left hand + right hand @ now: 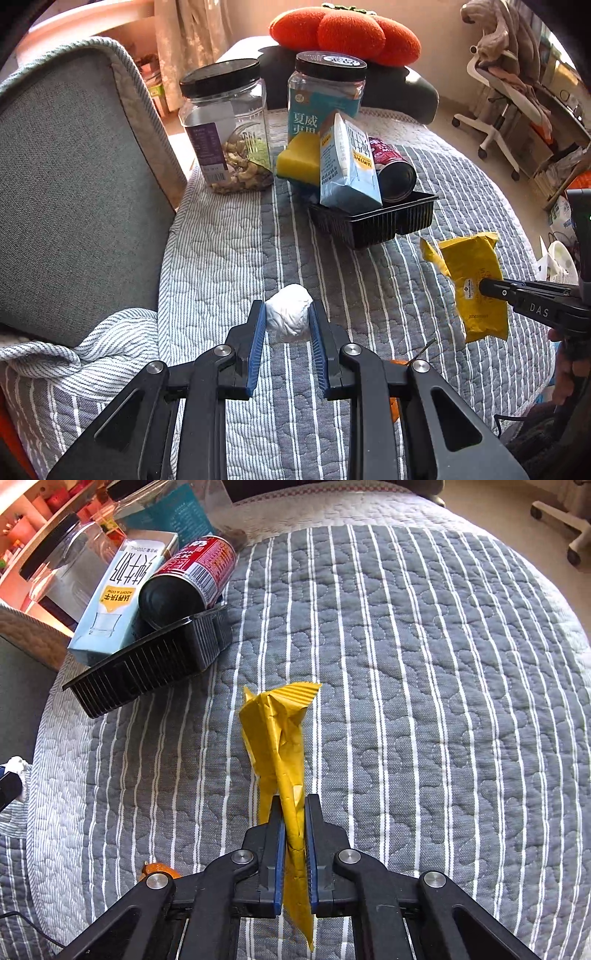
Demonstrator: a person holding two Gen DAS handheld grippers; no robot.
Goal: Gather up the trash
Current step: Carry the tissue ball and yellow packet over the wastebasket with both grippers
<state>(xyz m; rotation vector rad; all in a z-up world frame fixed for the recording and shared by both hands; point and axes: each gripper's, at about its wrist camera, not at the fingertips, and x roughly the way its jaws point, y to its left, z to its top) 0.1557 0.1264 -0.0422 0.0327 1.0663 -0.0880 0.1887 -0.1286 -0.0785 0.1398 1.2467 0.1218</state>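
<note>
My left gripper [289,314] is shut on a crumpled white paper ball [289,312], just above the striped quilt. My right gripper [293,805] is shut on a yellow snack wrapper [280,734], held above the quilt; the wrapper also shows in the left wrist view [476,284] at the right. A black plastic tray [373,221] sits on the quilt and holds a light blue milk carton [347,162], a red can [393,166] lying on its side and a yellow sponge [299,158]. The tray also shows in the right wrist view [147,675] at the upper left.
Two black-lidded clear jars stand behind the tray, one with nuts [229,125], one with a teal label [325,92]. A grey sofa cushion [74,184] lies left. An orange peel [157,869] lies near my right gripper. An orange pumpkin pillow [343,33] and an office chair [506,96] are beyond.
</note>
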